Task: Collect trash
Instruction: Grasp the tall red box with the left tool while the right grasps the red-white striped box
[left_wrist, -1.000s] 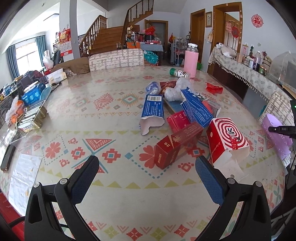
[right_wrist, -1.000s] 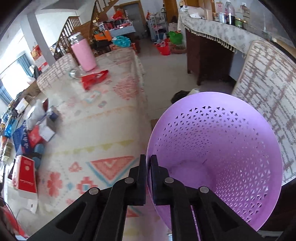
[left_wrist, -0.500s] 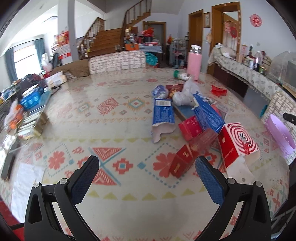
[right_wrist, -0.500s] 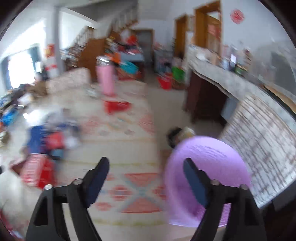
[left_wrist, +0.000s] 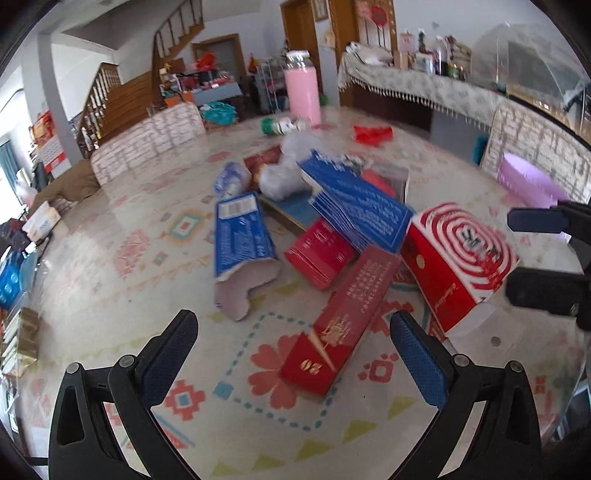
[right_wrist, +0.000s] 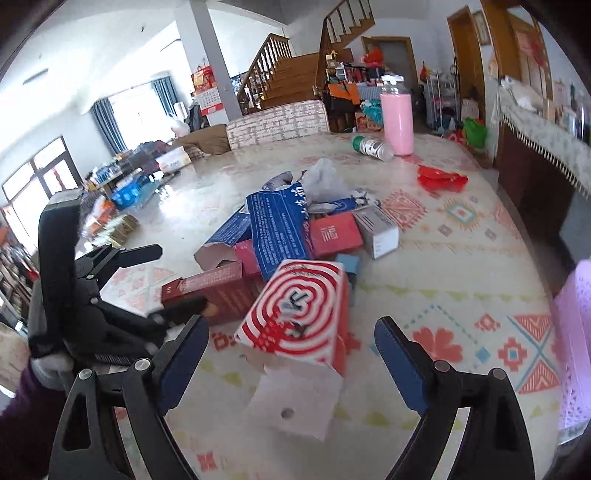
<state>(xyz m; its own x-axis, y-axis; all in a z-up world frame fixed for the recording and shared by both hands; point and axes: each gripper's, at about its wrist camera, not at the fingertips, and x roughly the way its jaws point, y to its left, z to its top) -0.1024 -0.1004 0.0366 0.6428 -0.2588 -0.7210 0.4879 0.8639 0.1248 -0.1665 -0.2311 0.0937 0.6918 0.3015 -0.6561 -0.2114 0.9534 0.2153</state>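
Note:
A pile of empty cartons lies on the patterned table. A red-and-white spiral box lies just ahead of my open, empty right gripper; it also shows in the left wrist view. A long dark red carton lies ahead of my open, empty left gripper. Blue cartons, a small red box and a clear plastic bag lie further back. The purple perforated bin stands at the table's right edge.
A pink bottle stands at the table's far end, a green-capped bottle lies beside it, and a red wrapper lies nearer. Chairs ring the table. A covered sideboard stands to the right. Boxes clutter the left edge.
My right gripper let go of the purple bin's rim, opened and swung left to face the spiral box. My left gripper moved closer to the pile.

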